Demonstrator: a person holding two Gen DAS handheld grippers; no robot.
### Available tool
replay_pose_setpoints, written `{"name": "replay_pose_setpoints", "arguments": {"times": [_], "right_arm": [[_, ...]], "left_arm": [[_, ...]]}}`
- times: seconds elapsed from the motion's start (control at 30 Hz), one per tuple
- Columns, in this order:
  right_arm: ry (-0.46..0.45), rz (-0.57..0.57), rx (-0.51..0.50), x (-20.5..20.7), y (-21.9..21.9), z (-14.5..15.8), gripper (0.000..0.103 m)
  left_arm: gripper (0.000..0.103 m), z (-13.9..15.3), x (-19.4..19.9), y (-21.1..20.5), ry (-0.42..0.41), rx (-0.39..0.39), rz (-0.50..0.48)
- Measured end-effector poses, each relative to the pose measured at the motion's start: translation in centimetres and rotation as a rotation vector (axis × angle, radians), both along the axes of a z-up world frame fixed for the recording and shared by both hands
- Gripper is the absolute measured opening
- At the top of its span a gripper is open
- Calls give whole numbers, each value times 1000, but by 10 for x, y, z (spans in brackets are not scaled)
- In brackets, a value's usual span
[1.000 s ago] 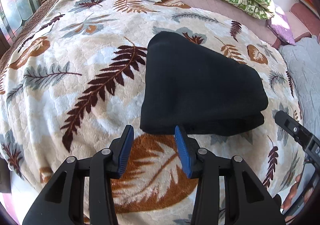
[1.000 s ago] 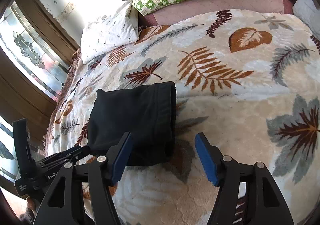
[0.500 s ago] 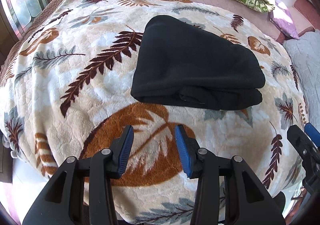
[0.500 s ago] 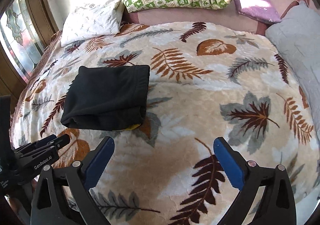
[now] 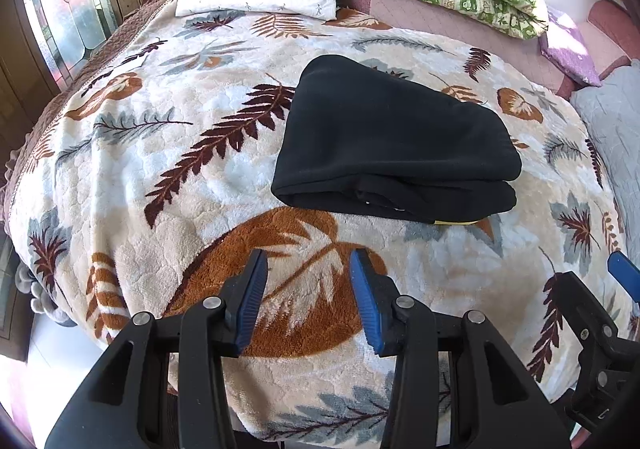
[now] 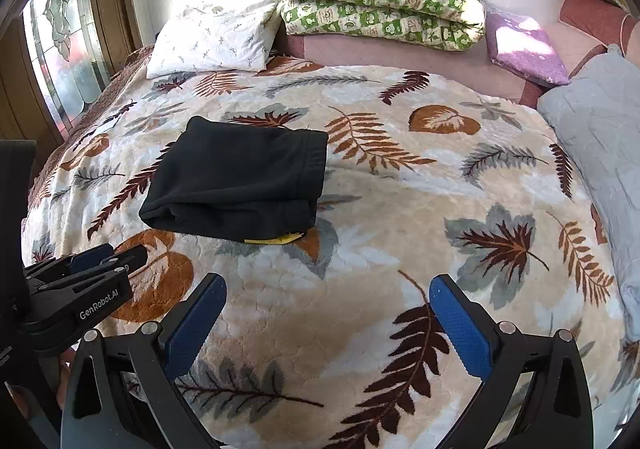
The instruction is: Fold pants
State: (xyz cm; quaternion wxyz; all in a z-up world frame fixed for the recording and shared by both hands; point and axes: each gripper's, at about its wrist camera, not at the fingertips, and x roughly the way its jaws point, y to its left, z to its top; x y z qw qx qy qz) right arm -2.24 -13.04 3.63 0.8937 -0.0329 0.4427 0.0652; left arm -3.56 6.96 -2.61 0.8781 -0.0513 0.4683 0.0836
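The black pants [image 5: 392, 145] lie folded into a compact stack on the leaf-patterned blanket [image 5: 200, 185]; they also show in the right wrist view [image 6: 240, 181], with a yellow tag [image 6: 276, 239] peeking out at the near edge. My left gripper [image 5: 306, 289] is open and empty, above the blanket well short of the pants. My right gripper [image 6: 326, 313] is wide open and empty, to the right of and nearer than the pants. Neither touches the pants.
A white pillow [image 6: 212, 43], a green patterned quilt [image 6: 376, 1], a purple cushion [image 6: 524, 49] and a grey blanket [image 6: 600, 137] lie at the head and right side of the bed. A window [image 5: 60, 5] stands at the left. The bed's near edge is below the grippers.
Both grippers have pulled back from the folded pants toward the bed's near edge. The right gripper has opened wider. The pants have stayed in place.
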Motion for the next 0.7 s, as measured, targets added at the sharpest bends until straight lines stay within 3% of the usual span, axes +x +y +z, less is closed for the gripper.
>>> {"name": "replay_pose_setpoints", "arguments": {"times": [0.4,0.7], "right_arm": [[-6,-52,16,-2,-18,-6,102],[0,-79,29,-3,-24,-11,102]], "left_arm": [[41,3,-13,-3,-96,13,45],[41,-3,-10,-5,-55,49,22]]}}
